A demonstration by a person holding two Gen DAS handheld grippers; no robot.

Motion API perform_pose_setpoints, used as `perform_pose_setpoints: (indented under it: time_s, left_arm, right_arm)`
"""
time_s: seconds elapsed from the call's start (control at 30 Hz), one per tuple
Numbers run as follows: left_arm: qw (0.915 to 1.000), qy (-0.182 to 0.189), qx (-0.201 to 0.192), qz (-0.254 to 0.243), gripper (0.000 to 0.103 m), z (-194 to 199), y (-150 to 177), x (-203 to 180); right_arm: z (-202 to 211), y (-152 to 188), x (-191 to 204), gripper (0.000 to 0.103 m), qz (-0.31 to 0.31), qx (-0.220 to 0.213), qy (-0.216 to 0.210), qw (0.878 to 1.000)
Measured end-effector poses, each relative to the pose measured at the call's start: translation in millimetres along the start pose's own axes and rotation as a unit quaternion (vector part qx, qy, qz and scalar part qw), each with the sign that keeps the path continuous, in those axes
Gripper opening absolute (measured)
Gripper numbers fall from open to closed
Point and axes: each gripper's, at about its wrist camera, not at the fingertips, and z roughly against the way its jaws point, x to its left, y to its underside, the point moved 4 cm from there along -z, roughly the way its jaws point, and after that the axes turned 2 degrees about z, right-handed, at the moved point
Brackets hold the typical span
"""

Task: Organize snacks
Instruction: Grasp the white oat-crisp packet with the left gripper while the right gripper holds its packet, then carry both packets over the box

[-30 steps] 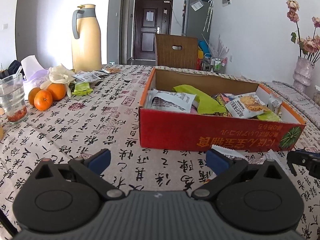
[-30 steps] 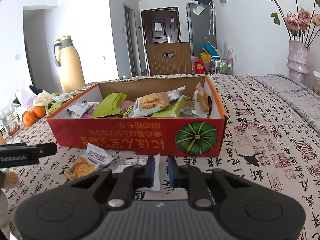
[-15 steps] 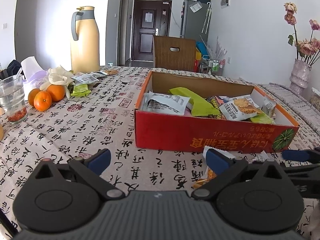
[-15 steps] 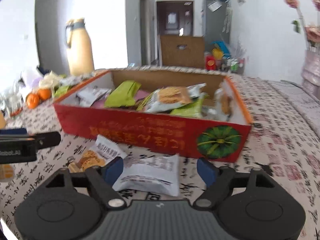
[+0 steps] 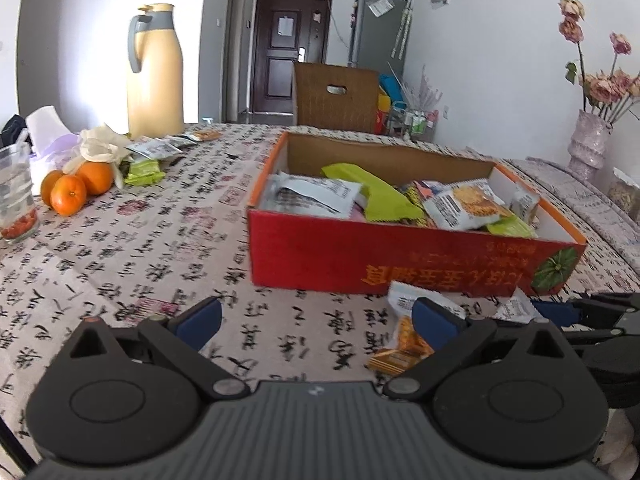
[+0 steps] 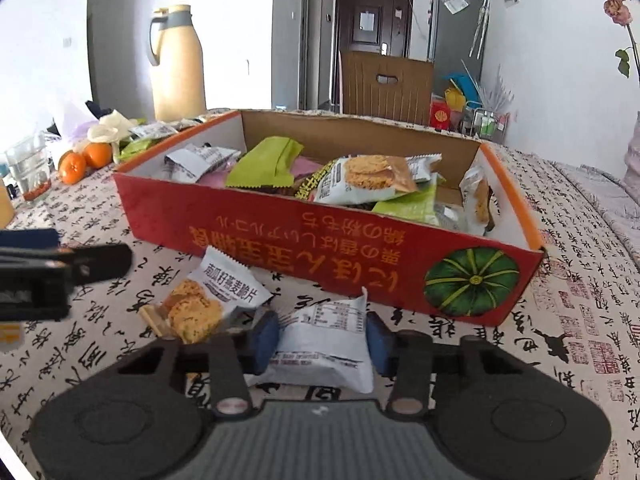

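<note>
A red cardboard box (image 5: 360, 256) (image 6: 304, 248) holds several snack packets. In front of it on the table lie a white snack packet (image 6: 324, 344) and a cracker packet (image 6: 204, 300) (image 5: 404, 332). My right gripper (image 6: 320, 340) has its blue pads on either side of the white packet, closing on it; the packet rests on the cloth. My left gripper (image 5: 316, 320) is open and empty above the cloth, left of the cracker packet. The left gripper shows at the left edge of the right wrist view (image 6: 60, 276).
A cream thermos jug (image 5: 154, 72), oranges (image 5: 76, 188), a glass (image 5: 16, 196) and loose snack packets (image 5: 152, 160) sit at the far left. A vase of dried roses (image 5: 588, 140) stands at the right. A chair (image 5: 336, 96) is behind the table.
My right gripper opened from shut, then narrowed around the white packet. My left gripper drifted back and left, staying open.
</note>
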Motion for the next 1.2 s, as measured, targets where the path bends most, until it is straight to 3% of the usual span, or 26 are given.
perform_pose_setpoints:
  time_s: [0.5,0.8,0.83,0.87,0.9,0.97,1.03,1.1,1.2]
  left_arm:
    - [0.9992,0.017,0.019,-0.032,0.103,-11,5,-38]
    - [0.9957,0.030,0.058,-0.065,0.102,-32,15,-64]
    - [0.9951,0.031,0.063,-0.070,0.093,-34,16,-68]
    - [0.9943,0.030,0.070,-0.075,0.074,-37,17,-70]
    - [0.9934,0.030,0.079,-0.077,0.063,-41,19,-71]
    - [0.9933,0.037,0.073,-0.081,0.041,-39,18,-73]
    - [0.9936,0.046,0.071,-0.075,0.041,-36,17,-72]
    - [0.9942,0.046,0.067,-0.070,0.041,-34,18,-70]
    - [0.9955,0.043,0.063,-0.056,0.041,-31,14,-61]
  right_arm:
    - [15,8,-37,0.037,-0.037,-0.019,0.017,0.999]
    - [13,14,-50,0.038,-0.056,-0.015,0.016,0.998]
    - [13,15,-51,0.039,-0.059,-0.015,0.015,0.998]
    - [13,15,-51,0.039,-0.061,-0.015,0.014,0.998]
    - [13,15,-51,0.039,-0.063,-0.015,0.014,0.998]
    - [13,15,-52,0.047,-0.067,-0.013,0.014,0.998]
    - [12,15,-52,0.063,-0.067,-0.009,0.011,0.998]
    - [10,15,-49,0.073,-0.062,-0.008,0.011,0.998]
    - [5,15,-42,0.075,-0.050,0.004,0.007,0.999]
